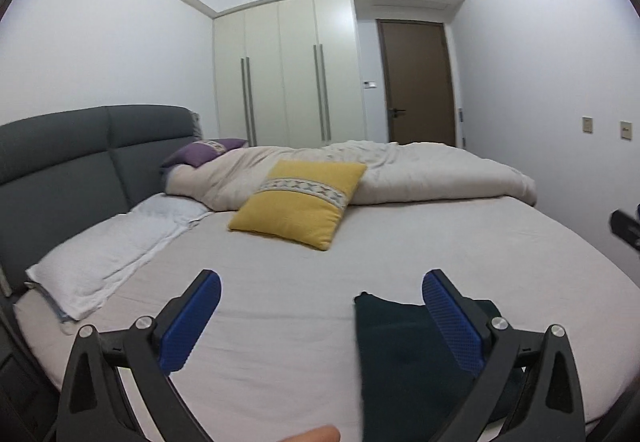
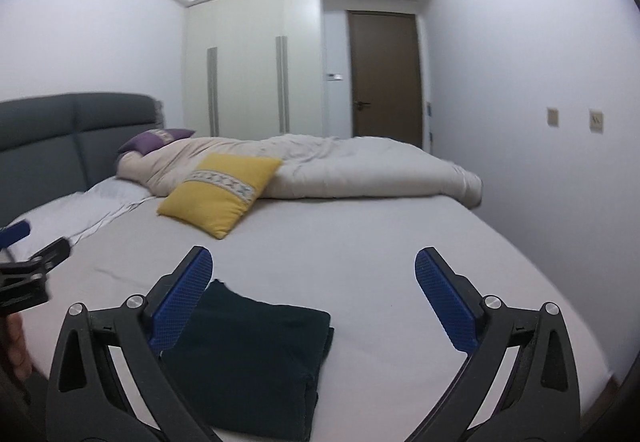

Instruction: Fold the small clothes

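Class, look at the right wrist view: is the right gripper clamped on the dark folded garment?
No: the right gripper stands wide open above the bed, and the dark folded garment lies flat, untouched by its pads.

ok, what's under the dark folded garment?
The dark folded garment lies flat on the pale bed sheet, which shows on every visible side of it. Its own lower layers and anything beneath them are covered, so that can't be told.
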A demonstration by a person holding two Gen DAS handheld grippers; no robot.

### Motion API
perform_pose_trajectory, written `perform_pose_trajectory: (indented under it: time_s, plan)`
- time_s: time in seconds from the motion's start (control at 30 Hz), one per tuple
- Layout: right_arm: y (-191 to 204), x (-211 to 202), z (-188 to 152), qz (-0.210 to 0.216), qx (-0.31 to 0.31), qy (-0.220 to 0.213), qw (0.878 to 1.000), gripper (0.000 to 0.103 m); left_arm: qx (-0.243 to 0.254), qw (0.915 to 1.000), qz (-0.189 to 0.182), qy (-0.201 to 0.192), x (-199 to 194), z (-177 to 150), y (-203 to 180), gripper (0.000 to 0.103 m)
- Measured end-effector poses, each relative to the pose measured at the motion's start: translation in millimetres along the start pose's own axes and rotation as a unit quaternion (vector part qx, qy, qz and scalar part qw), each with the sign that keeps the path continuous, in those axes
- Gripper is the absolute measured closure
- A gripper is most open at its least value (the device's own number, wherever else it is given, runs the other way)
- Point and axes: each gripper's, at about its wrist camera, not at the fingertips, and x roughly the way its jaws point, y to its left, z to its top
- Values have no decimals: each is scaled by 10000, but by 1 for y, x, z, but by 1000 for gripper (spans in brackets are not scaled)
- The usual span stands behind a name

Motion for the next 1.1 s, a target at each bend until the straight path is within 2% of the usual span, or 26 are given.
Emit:
perform_pose_trajectory:
  time_s: [0.1,0.17,0.27,0.37,0.5,0.6,0.77,0.93,1.1]
  plan:
    - [7,-15,9,50,-45,132,9999,0,-60,9997,-107,203,0,-1,2,0]
    - [10,-19,8,82,38,345,9994,0,-93,9981,-8,603,7,-11,-1,0]
    - [14,-6,-12,-105,155,1107,9937,0,-226,9907,-206,1325,24,-35,-3,0]
    - [12,18,-43,-286,336,1795,9828,0,-278,9834,-331,1764,34,-61,-7,0]
    - [10,41,-86,-424,510,2236,9724,0,-172,9791,-276,2008,43,-84,-14,0]
    - [10,55,-114,-575,466,2351,9691,0,-146,9772,-284,2097,46,-100,-18,0]
    - [12,82,-154,-710,392,2653,9607,0,-238,9677,-532,2454,60,-125,-22,0]
    - [13,90,-172,-793,356,2770,9569,0,-170,9649,-562,2558,63,-137,-26,0]
    - [15,85,-173,-779,276,2740,9582,0,-203,9656,-585,2524,64,-138,-24,0]
